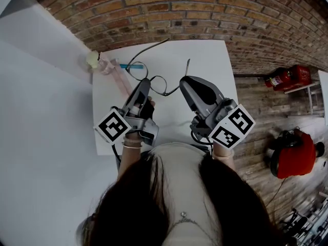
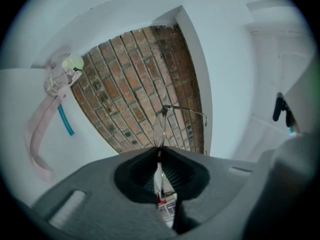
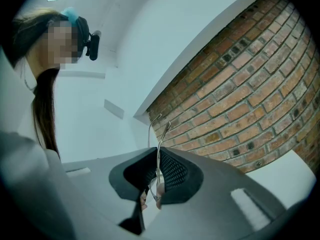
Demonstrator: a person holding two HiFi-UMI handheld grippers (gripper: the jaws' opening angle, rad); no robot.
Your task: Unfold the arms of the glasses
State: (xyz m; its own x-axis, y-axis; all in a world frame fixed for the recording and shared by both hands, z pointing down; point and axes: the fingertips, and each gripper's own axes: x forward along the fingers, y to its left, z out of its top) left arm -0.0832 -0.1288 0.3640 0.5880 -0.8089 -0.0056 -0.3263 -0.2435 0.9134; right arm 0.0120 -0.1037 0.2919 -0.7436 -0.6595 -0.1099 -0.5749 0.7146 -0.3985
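Note:
Thin wire-framed glasses (image 1: pixel 152 79) hang above the white table (image 1: pixel 210 60), held between both grippers. My left gripper (image 1: pixel 145 82) is shut on the frame beside a lens, which runs edge-on between its jaws as the glasses (image 2: pixel 162 121) in the left gripper view (image 2: pixel 159 151). My right gripper (image 1: pixel 183 81) is shut on the other end of the frame. In the right gripper view (image 3: pixel 157 151) two thin wires of the glasses (image 3: pixel 161 134) rise from between the jaws. One arm sticks out long toward the brick wall. The other stands short by the right gripper.
A pink strap (image 1: pixel 119 78) with a pale yellow-green ball (image 1: pixel 92 59) and a blue stick (image 1: pixel 125 65) lie at the table's far left corner. A brick wall (image 1: pixel 169 9) runs behind the table. A red extinguisher (image 1: pixel 287 77) and a red machine (image 1: pixel 289 154) sit on the floor to the right.

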